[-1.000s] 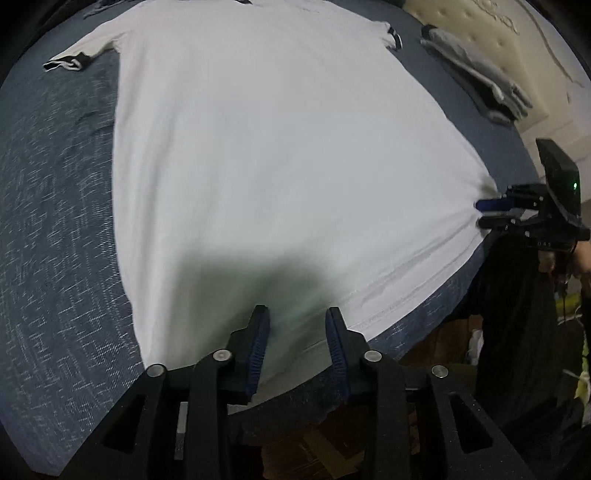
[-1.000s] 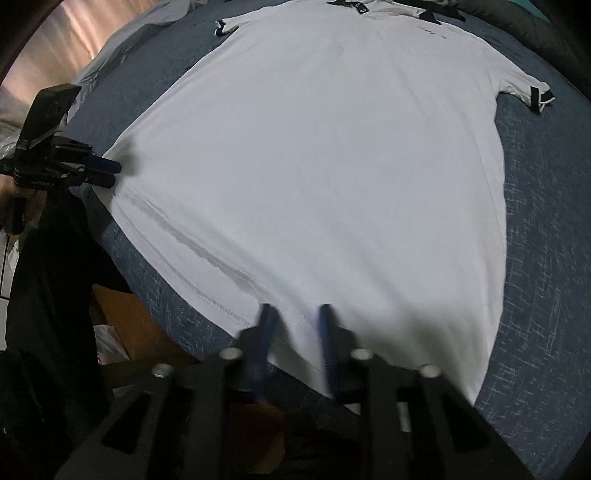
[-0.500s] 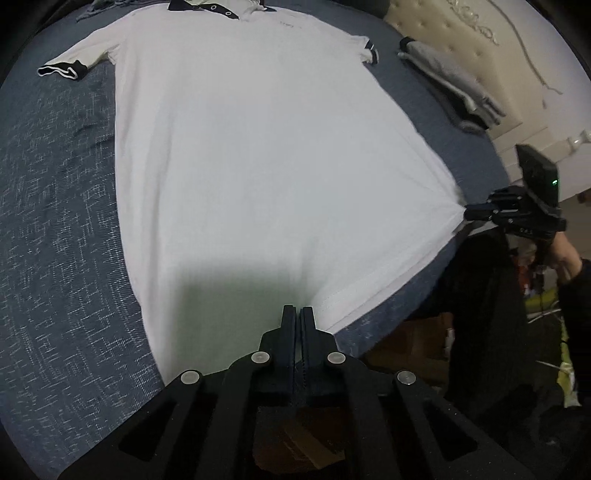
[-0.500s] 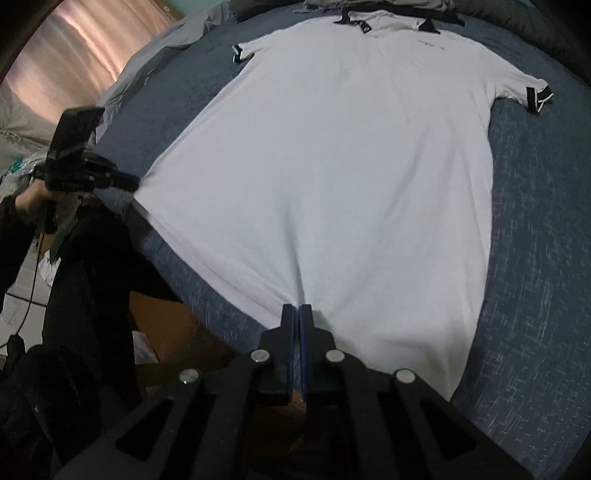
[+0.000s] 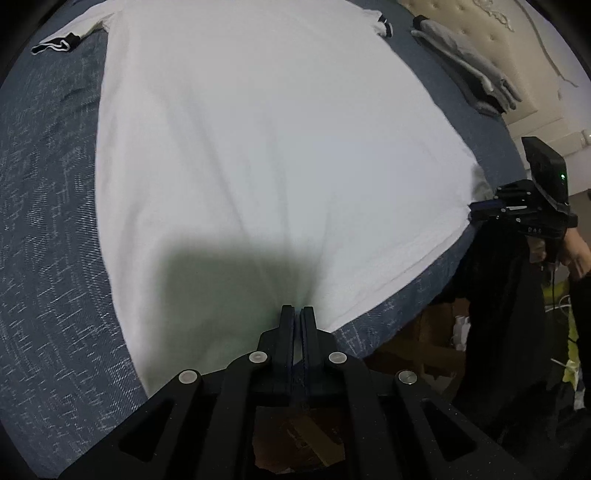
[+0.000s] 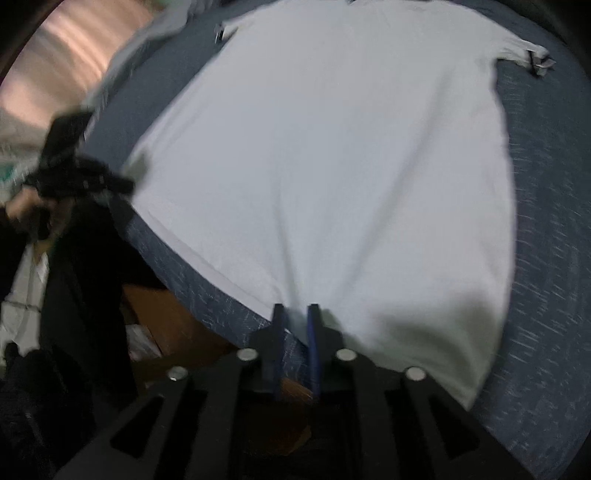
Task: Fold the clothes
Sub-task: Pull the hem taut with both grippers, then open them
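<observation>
The white polo shirt (image 5: 266,147) lies spread flat on the bed (image 5: 40,206), whose cover is dark blue with a flecked weave. Its collar end points away from the cameras, its short sleeves with dark cuffs lie out to either side, and its bottom hem runs along the near edge of the bed.

The left claw (image 5: 297,314) is clenched on the hem near one bottom corner, and puckers fan out from the pinch into the cloth. In the right wrist view the right claw (image 6: 295,314) sits at the other bottom corner with a narrow gap between its fingers and a bit of white cloth in that gap. Creases run up from there, so it looks to be grasping the hem, though the picture is blurred. Each claw also shows at the side of the other's view, out at the shirt's corner.

The shirt is light, soft knit fabric: it will sag and drape between two held points, slide easily over the bed cover, and wrinkle if pulled unevenly. The stitched hem is the firmest part to hold, and a corner in each claw keeps the edge taut and straight.

A stack of folded grey clothes (image 5: 469,62) rests further up the bed near the padded headboard (image 5: 480,22)
</observation>
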A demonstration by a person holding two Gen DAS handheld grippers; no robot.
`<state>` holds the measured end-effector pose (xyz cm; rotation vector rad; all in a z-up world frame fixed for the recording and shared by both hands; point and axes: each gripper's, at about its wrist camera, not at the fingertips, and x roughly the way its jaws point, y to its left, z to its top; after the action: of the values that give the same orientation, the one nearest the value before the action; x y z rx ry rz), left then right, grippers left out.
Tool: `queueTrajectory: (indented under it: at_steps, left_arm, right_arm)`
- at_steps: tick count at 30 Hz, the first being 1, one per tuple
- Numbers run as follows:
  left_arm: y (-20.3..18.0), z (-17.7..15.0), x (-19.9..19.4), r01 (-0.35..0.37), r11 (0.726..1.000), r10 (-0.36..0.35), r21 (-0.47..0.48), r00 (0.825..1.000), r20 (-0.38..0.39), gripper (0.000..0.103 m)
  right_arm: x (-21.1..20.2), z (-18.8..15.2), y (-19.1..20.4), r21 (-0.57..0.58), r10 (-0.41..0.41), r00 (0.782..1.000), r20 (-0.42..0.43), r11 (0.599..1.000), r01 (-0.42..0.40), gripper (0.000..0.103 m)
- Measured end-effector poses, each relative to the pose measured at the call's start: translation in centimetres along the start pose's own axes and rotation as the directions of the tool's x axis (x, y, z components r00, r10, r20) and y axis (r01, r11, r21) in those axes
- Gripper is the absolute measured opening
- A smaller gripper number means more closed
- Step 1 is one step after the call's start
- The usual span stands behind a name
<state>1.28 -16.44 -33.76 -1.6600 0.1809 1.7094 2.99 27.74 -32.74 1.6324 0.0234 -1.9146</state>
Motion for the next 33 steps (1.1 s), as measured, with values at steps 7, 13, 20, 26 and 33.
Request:
queueTrajectory:
  at_steps: [7,13,20,26,33]
  left_arm:
    - [5.0,-0.8,-4.2,0.004,0.991,0.010,-0.134,0.995,0.102,0.030]
    - [9.3,-2.5,-3.4,0.010,0.961,0.017,-0.277,0.996,0.093,0.037]
    - [10.0,-3.0,-2.4,0.050,0.958,-0.027,-0.282,0.996,0.084,0.037]
    - [9.9,-2.7,-1.8,0.056,0.956,-0.034,-0.290,0.996,0.083,0.002]
    - [8.8,-3.0,-3.7,0.042,0.962,-0.016,-0.271,0.995,0.097,0.002]
  right_arm:
    - [-5.0,-1.9,-6.5,0.218,-0.095,0.988,0.119,0.974,0.068,0.037]
    - [-4.6,-3.3,-8.5,0.303,-0.093,0.989,0.116,0.952,0.054,0.037]
    - [-3.5,-4.2,-9.3,0.348,-0.060,0.990,0.127,0.937,0.013,0.014]
    - [-5.3,-4.6,-10.1,0.333,-0.047,0.990,0.130,0.943,0.002,0.003]
    - [-6.6,-5.1,-10.5,0.335,-0.091,0.991,0.102,0.941,0.052,0.002]
